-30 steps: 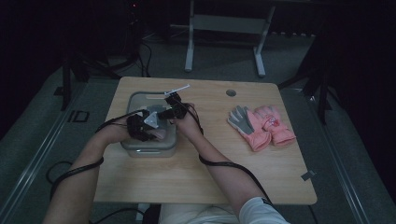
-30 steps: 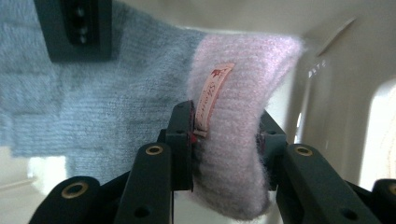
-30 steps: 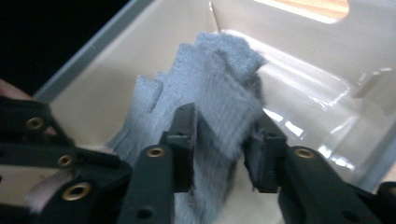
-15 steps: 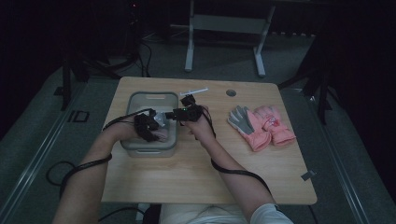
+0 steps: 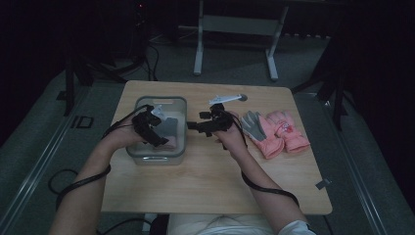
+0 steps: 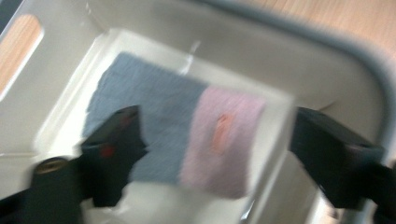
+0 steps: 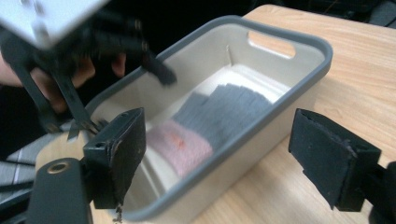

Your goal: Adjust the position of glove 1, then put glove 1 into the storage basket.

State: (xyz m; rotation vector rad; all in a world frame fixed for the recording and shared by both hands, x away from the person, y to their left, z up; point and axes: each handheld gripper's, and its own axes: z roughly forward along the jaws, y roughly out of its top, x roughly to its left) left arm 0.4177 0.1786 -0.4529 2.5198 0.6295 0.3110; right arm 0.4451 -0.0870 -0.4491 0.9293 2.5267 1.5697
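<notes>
- The left gripper hangs over the grey-rimmed, pale plastic bin; its jaws have just been opening and stand wide apart with nothing pressed between them.
- In the left gripper view the two black jaws frame a folded grey and pink knitted glove, which lies flat on the bin's floor below them, apart from both pads.
- The right gripper is just beside the bin's right wall, over the light wooden surface; its jaws have also just been opening and are spread wide, empty.
- In the right gripper view the bin sits between those open jaws, farther off, with the glove inside it, pink cuff nearer the camera and grey part toward the handle slot.
- The same view shows the left gripper above the bin's far rim.
- To the right of the right hand, more gloves lie together on the surface: a grey one and pink ones, touching each other, well apart from the bin.
- A small white object lies near the surface's far edge, behind the right gripper.
</notes>
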